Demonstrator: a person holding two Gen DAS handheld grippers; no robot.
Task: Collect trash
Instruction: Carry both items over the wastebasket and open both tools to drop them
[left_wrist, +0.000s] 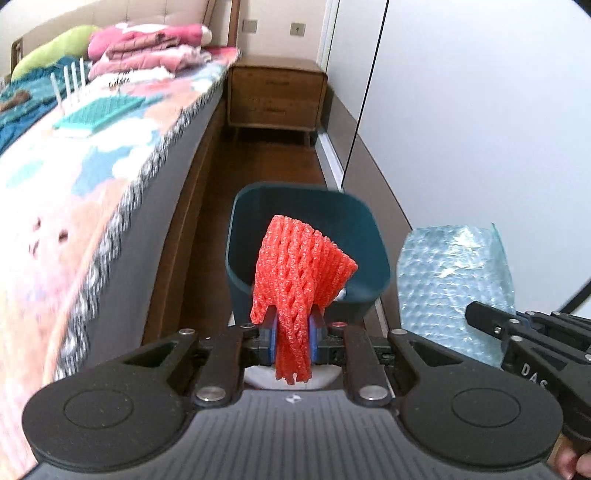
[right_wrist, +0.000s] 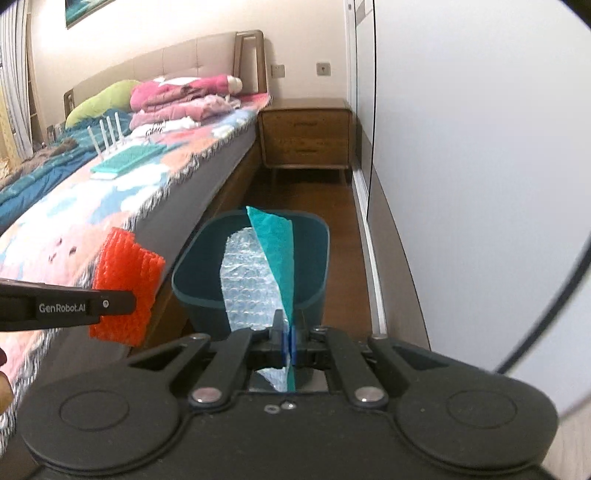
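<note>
One dark teal bin (left_wrist: 308, 254) stands on the brown wood floor (left_wrist: 258, 162) in the aisle beside the bed (left_wrist: 92, 177), with the white wardrobe doors (left_wrist: 480, 110) on its other side. Its inside is mostly hidden by the two held pieces; a small pale scrap shows against its inner wall in the left wrist view, and what that is cannot be told.

Two pieces of trash are in the air near the bin. The left gripper (left_wrist: 291, 338) has its blue pads closed on one red foam fruit net (left_wrist: 303, 273), which stands up from the fingers in front of the bin's opening and also hangs a little below them. The right gripper (right_wrist: 286, 343) is pinched tight on one bubble-wrap mailer (right_wrist: 255, 280), clear and bubbled on one face and teal on the other, held up in front of the bin's opening; in the left wrist view it sits to the right of the bin, against the wardrobe doors.

Beyond the bin, at the far end of the aisle, is one wooden nightstand (left_wrist: 275, 96) with two drawers. On the bed's patterned cover lies one teal grid-like mat (left_wrist: 98, 112) with four white upright rods (left_wrist: 70, 83) behind it, then a stack of pink folded clothes (left_wrist: 147, 48) and one lime-green pillow (left_wrist: 51, 50) near the headboard.
</note>
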